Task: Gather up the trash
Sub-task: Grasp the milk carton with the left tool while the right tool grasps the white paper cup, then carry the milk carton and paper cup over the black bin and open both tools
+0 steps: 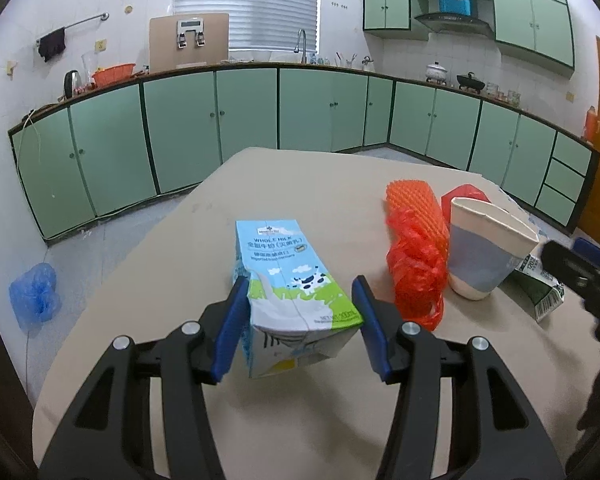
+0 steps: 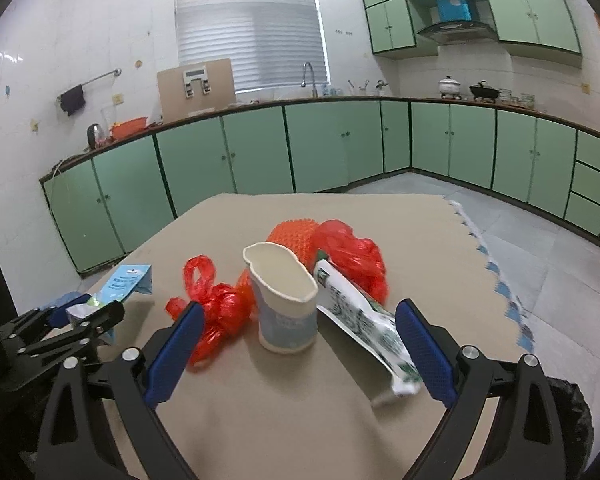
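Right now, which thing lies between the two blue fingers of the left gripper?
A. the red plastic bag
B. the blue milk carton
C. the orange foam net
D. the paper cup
B: in the left wrist view the milk carton sits between the left gripper fingers.

Left claw (image 1: 300,320) above desk (image 1: 300,184), pads clamping milk carton (image 1: 296,288). Right claw (image 2: 300,352) above desk, jaws wide, empty.

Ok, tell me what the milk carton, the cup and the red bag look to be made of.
Milk carton: printed, coated paperboard, apparently; sharp folded seams, slight sheen.
Cup: paper, likely; matte, with a bent, dented rim.
Red bag: thin plastic film; translucent, glossy and crinkled.
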Action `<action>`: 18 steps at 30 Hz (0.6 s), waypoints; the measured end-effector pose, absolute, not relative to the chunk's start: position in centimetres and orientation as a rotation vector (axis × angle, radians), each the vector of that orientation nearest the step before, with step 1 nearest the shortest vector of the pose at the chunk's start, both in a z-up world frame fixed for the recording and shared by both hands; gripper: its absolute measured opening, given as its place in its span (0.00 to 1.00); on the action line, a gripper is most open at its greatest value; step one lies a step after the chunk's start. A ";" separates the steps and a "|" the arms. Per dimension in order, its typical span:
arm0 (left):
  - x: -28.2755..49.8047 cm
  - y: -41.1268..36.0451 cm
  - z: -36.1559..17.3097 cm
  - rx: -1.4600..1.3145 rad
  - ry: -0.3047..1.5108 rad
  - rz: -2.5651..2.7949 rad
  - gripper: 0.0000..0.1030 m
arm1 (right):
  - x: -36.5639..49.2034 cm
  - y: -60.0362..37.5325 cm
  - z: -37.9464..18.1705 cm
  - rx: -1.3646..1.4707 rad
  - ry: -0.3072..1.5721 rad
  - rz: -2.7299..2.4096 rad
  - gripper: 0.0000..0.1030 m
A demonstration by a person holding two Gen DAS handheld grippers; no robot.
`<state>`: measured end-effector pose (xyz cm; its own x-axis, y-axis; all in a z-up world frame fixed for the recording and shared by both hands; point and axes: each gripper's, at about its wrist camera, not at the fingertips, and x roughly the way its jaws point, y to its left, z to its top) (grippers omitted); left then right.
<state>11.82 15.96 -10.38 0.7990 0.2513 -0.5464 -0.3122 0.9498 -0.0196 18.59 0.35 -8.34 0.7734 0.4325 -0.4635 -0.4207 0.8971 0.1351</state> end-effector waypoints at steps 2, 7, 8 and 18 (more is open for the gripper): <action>12.0 16.2 -10.4 -0.118 0.570 0.307 0.49 | 19.7 0.7 -8.5 0.023 0.520 0.465 0.86; 12.4 16.8 -10.4 -0.128 0.571 0.312 0.49 | 21.6 1.6 -9.0 0.017 0.562 0.494 0.79; 12.4 16.9 -10.3 -0.127 0.570 0.311 0.49 | 21.9 1.8 -9.1 0.011 0.566 0.496 0.78; 12.4 16.9 -10.5 -0.133 0.570 0.312 0.49 | 22.3 2.8 -9.9 -0.035 0.632 0.606 0.25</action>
<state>12.44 16.89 -10.53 0.7964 0.2527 -0.5495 -0.3257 0.9447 -0.0376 22.29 2.81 -9.85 0.6409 0.5207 -0.5640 -0.5417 0.8274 0.1483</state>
